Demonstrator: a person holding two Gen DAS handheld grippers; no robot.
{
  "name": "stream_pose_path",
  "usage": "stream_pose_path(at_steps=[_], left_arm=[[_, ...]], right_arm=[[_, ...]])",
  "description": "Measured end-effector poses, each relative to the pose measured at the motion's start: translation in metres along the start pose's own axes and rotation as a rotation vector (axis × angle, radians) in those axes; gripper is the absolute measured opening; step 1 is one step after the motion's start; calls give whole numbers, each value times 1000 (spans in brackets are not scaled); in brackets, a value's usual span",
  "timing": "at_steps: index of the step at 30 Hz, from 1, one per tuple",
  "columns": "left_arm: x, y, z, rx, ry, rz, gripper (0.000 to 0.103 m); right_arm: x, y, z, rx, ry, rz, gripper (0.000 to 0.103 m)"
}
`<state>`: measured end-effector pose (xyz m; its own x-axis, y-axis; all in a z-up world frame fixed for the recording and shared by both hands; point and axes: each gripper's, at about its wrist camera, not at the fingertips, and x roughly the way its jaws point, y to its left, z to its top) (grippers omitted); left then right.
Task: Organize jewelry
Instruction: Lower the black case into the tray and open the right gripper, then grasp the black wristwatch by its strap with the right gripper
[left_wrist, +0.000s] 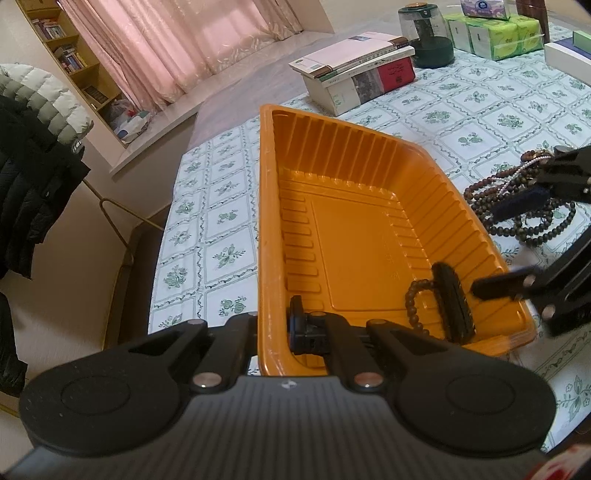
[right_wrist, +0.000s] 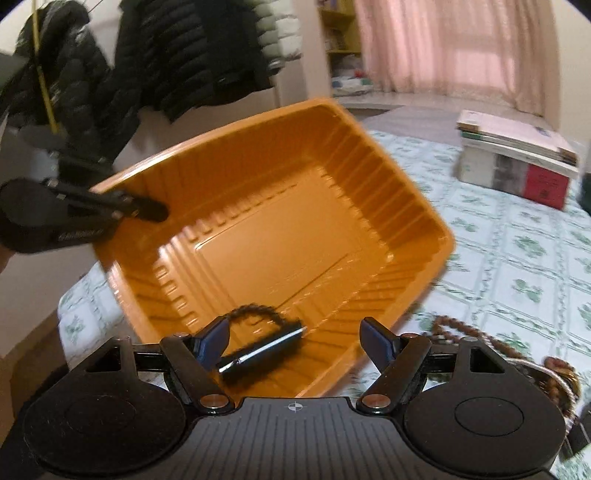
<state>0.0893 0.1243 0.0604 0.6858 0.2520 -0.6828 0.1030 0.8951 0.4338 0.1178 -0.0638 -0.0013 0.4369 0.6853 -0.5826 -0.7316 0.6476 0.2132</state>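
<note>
Bracelet (right_wrist: 255, 343) between open right claw (right_wrist: 295, 338) fingers

Left gripper (left_wrist: 273, 325): fingers closed together, one pad (left_wrist: 298, 325) inside and one outside a thin wall, clamping it near a corner; body held low and angled forward. Right gripper (right_wrist: 295, 338): fingers (right_wrist: 216, 338) spread wide apart with nothing between them, tips pointing forward and slightly downward; in the left wrist view it enters from the right edge.
</note>
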Motion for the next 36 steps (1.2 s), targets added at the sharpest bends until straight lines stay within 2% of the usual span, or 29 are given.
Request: stream_pose_path(at_steps=[7, 13, 18, 24, 27, 32, 36], left_arm=[[0, 0, 1, 0, -1, 0, 2], [-1, -1, 1, 1, -3, 2, 2], [-2, -1, 1, -4, -1, 1, 2], [-2, -1, 0, -2, -1, 2, 2], [-1, -1, 0, -2, -1, 2, 2], [-2, -1, 0, 0, 0, 3, 2], [-2, -1, 0, 0, 0, 3, 2]], right_arm=[[-34, -26, -29, 54, -1, -165, 78], [-70, -67, -69, 218, 26, -341, 78], [-93, -93, -90, 326, 21, -433, 78], [-111, -114, -89, 393, -42, -504, 78], [-111, -124, -81, 418, -62, -523, 68], [-97, -137, -68, 444, -68, -560, 62], [-83, -149, -62, 481, -42, -584, 62]])
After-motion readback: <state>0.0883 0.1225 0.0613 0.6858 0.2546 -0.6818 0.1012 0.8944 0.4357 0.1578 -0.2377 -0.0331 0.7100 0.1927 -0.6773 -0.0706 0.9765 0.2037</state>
